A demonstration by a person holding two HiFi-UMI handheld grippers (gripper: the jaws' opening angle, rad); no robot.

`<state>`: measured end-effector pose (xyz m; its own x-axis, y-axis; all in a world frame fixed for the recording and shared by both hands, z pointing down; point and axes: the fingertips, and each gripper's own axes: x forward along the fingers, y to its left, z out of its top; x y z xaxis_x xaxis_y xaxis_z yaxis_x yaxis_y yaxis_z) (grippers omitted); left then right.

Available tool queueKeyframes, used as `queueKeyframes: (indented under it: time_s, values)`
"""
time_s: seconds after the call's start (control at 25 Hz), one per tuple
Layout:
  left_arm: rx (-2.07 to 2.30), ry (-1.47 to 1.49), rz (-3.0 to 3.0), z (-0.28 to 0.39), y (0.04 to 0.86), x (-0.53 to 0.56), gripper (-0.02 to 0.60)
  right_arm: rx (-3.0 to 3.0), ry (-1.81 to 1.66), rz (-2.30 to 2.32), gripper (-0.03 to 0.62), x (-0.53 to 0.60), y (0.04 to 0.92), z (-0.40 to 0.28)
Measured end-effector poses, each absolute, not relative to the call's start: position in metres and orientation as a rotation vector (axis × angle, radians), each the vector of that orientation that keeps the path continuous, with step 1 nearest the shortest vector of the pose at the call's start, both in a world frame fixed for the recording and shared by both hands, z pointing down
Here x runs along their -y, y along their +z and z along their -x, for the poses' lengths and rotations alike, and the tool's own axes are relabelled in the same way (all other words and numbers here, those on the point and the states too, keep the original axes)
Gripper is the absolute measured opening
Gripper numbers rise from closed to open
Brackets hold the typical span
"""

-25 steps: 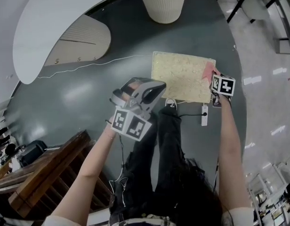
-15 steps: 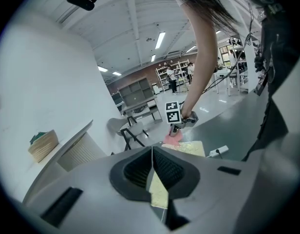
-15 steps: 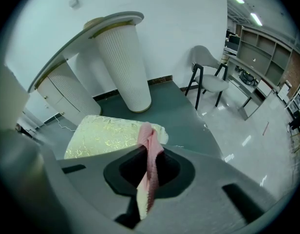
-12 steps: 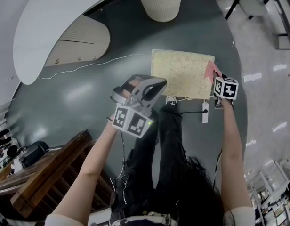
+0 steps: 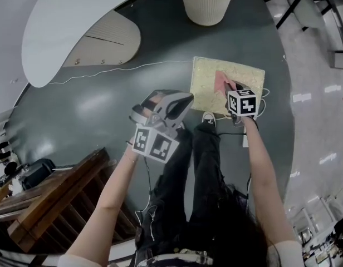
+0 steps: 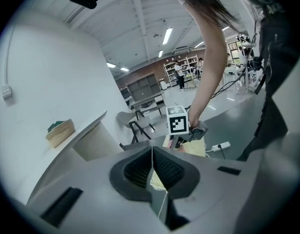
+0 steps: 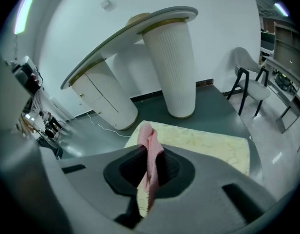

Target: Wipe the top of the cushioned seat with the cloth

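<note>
Moved inward from the seat's right edge, the right claw point(image 5: 226, 89) now carries the pink cloth point(image 5: 220, 80) over the middle of the seat point(image 5: 202, 77).

Head view: the seat is a flat rectangular cushion with a cream, mottled top. It lies on a glossy dark grey floor point(image 5: 93, 115). The left claw point(image 5: 186, 99) is held off the seat's left side, above the floor.

Left gripper view: the ribbed black pads point(image 6: 138, 172) meet along one seam, clenched on nothing. A corner of the cream seat shows beyond them.

Right gripper view: the right claw is clamped on the cloth, a soft crumpled strip standing up between its ribbed pads. Whether the cloth touches the seat cannot be told. A ribbed white column point(image 7: 172, 67) stands behind the seat.
</note>
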<state>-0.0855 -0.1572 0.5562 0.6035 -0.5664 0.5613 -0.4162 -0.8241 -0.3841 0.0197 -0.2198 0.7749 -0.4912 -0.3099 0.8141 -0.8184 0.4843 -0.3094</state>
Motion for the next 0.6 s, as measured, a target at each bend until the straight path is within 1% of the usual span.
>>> queueKeyframes:
  time_s: [0.32, 0.44, 0.6]
  values:
    - [-0.938, -1.062, 2.611, 0.128, 0.562, 0.149, 0.008, 2.053, 0.901, -0.758, 0.014, 0.201, 0.791, 0.063]
    - [-0.974, -1.062, 2.603, 0.14, 0.563, 0.151, 0.008, 2.034, 0.864, -0.711, 0.014, 0.196, 0.803, 0.077]
    - [-1.003, -1.055, 2.597, 0.15, 0.564, 0.156, 0.008, 2.001, 0.859, -0.707, 0.014, 0.192, 0.815, 0.077]
